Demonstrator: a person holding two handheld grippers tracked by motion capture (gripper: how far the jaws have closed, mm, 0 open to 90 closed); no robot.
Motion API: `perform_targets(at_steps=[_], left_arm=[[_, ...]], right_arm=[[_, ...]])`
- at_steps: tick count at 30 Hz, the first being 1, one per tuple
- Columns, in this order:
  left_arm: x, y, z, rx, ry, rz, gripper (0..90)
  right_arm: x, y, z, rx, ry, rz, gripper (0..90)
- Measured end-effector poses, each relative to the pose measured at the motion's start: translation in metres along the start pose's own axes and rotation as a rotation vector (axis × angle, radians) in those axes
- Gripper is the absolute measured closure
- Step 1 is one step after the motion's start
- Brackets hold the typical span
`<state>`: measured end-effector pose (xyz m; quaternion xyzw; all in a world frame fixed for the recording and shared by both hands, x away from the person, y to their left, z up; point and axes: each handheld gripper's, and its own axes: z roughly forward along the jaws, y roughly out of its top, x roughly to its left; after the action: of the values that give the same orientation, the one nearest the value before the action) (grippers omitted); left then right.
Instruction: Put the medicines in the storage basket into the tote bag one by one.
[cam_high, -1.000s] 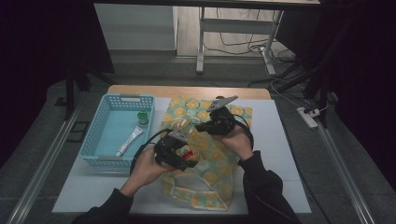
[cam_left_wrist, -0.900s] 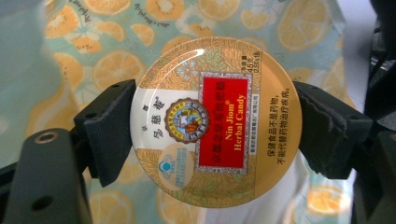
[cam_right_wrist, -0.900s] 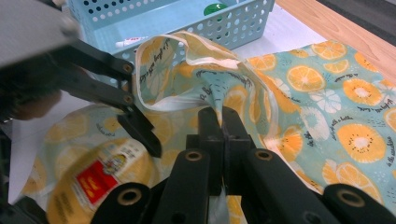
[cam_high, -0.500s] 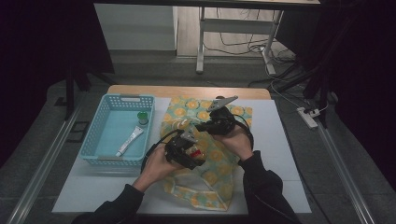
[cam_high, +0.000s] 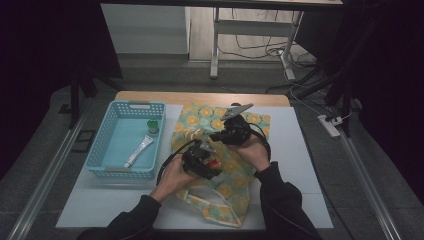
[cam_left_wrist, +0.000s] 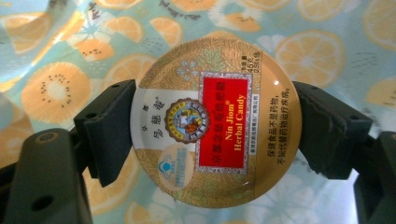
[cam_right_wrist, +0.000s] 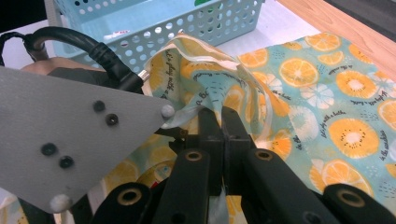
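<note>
A round gold tin (cam_left_wrist: 215, 121) with a red "Herbal Candy" label sits between my left gripper's pads (cam_left_wrist: 112, 130), which press on its two sides. In the high view the left gripper (cam_high: 207, 162) holds the tin (cam_high: 215, 164) low over the fruit-print cloth bag (cam_high: 235, 200) lying flat on the table. My right gripper (cam_right_wrist: 219, 119) is shut on the bag's raised rim (cam_right_wrist: 205, 65), holding the fabric up off the table. In the high view the right gripper (cam_high: 220, 136) is just behind the left one. The left gripper's grey plate (cam_right_wrist: 70, 135) shows close by in the right gripper view.
A light blue plastic basket (cam_high: 107, 170) stands left of the bag and holds a white tube (cam_high: 139, 151) and a small green-capped bottle (cam_high: 153, 126). The white mat (cam_high: 300, 165) extends right of the bag. The table's wooden far edge (cam_high: 200, 97) lies behind.
My left gripper has carried the tin to the right and lower, closer to the raised bag rim. The right gripper has stayed put with the fabric in it.
</note>
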<state>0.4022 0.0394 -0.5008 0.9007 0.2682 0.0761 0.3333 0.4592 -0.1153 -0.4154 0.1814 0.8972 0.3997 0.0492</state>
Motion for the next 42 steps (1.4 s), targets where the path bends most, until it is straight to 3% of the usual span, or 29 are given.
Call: perform_targets(at_steps=[11,21,30,34,38,42], left_arm=[[0.003,0.002,0.018,0.031,0.031,-0.011,20.0],[0.002,0.001,0.022,0.03,0.064,0.001,17.4],[-0.001,0.004,0.013,0.001,0.026,-0.013,10.7],[-0.002,0.005,0.006,-0.024,-0.01,-0.025,6.7],[-0.003,0.006,-0.005,-0.061,-0.085,-0.06,2.0],[-0.003,0.005,-0.016,-0.09,-0.116,-0.074,0.4]], right_arm=[[-0.004,-0.003,0.003,0.008,-0.008,0.01,89.8],[-0.005,-0.004,0.004,0.016,-0.011,0.015,89.7],[-0.005,-0.004,0.003,0.009,-0.01,0.007,89.7],[-0.005,-0.004,0.002,0.006,-0.011,0.009,89.7],[-0.005,-0.004,0.002,0.004,-0.012,0.008,89.7],[-0.004,-0.004,0.002,0.003,-0.013,0.005,89.7]])
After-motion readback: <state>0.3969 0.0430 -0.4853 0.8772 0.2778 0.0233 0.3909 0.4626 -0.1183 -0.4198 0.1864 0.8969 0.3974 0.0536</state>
